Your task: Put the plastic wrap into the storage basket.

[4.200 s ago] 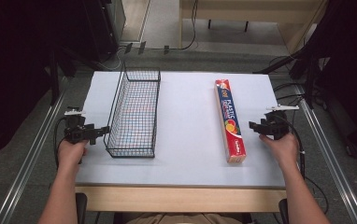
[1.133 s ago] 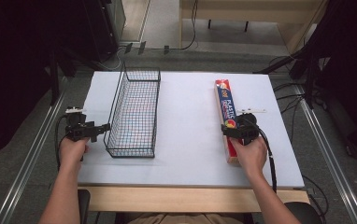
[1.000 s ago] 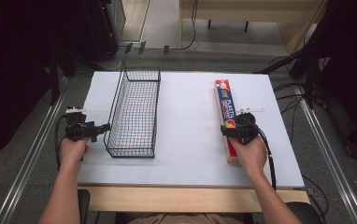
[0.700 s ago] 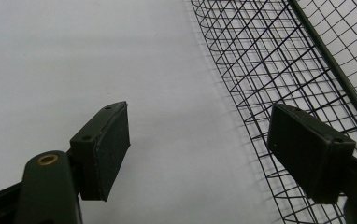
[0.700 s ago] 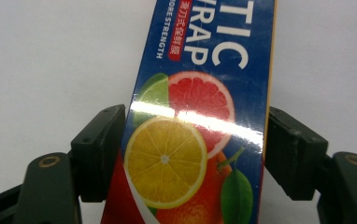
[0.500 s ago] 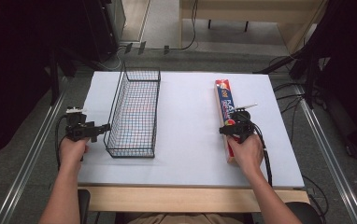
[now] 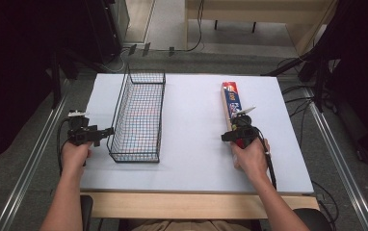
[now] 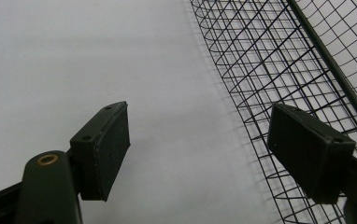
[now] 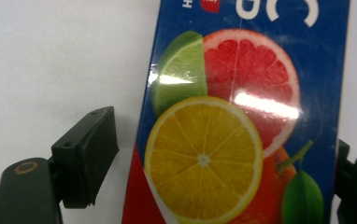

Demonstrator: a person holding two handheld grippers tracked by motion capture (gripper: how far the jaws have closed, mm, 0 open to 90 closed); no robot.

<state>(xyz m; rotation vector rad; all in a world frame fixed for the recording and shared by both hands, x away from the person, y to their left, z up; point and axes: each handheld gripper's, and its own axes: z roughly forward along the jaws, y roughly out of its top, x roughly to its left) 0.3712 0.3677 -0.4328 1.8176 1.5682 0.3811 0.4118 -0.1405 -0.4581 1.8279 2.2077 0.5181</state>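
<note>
A long blue and red box [image 7: 231, 98] printed with citrus fruit [image 9: 223, 135] lies lengthwise on the right half of the white table [image 7: 191, 120]. My right gripper [image 7: 239, 134] is down over the box's near part. It is open, with one jaw on each side of the box [image 9: 218, 172] and a gap visible at the left pad [image 9: 85, 156]. A black wire basket [image 7: 138, 118] stands on the left half. My left gripper [image 7: 106, 132] is open and empty by the basket's near left wall [image 8: 279, 70], pads [image 8: 104, 147] wide apart.
Cables trail from both grippers off the table's sides. Metal rails [image 7: 28, 159] run along the floor on either side. A wooden bench [image 7: 259, 12] stands beyond the far edge. Bare table surface lies between basket and box.
My right gripper has moved left from the table's right edge onto the box and crept slightly forward along it. The left gripper, the basket and the box have stayed put.
</note>
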